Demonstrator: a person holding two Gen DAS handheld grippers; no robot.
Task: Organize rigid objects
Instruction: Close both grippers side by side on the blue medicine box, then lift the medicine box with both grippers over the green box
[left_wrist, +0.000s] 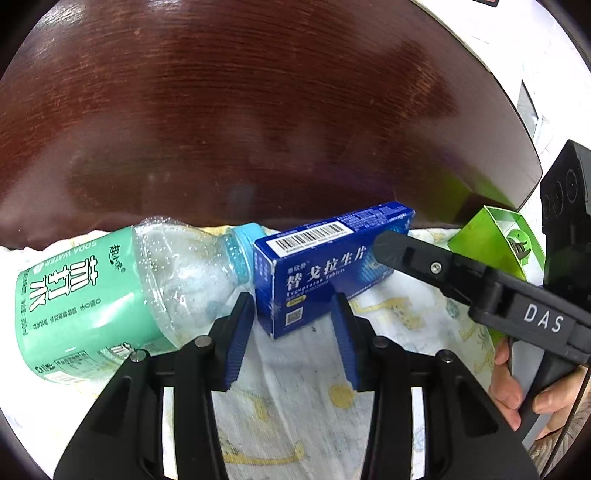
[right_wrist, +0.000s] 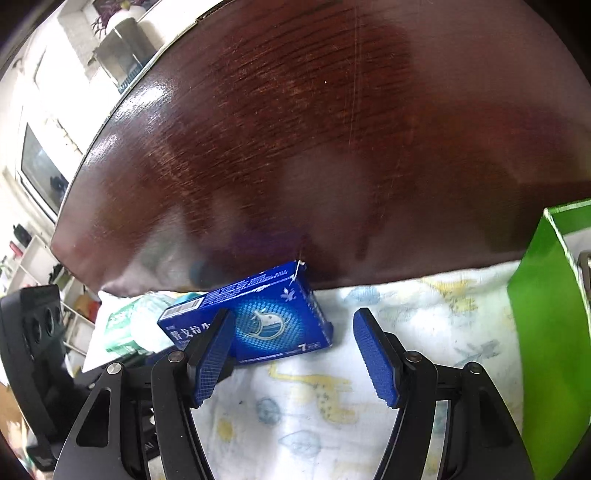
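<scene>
It looked like a lived-in home — a dark polished wooden table (right_wrist: 295, 129), a potted plant (right_wrist: 110, 20) past its far-left corner, and cluttered white shelves (right_wrist: 33, 258) beyond its left edge.

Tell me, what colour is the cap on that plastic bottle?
Light blue; the bottle cap shows best in the left wrist view.

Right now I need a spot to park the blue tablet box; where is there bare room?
Free: the polished dark wooden tabletop beyond the patterned white cloth. Also cloth between blue tablet box and green carton. Crowded: the box's other side, against the green-labelled plastic bottle.
</scene>
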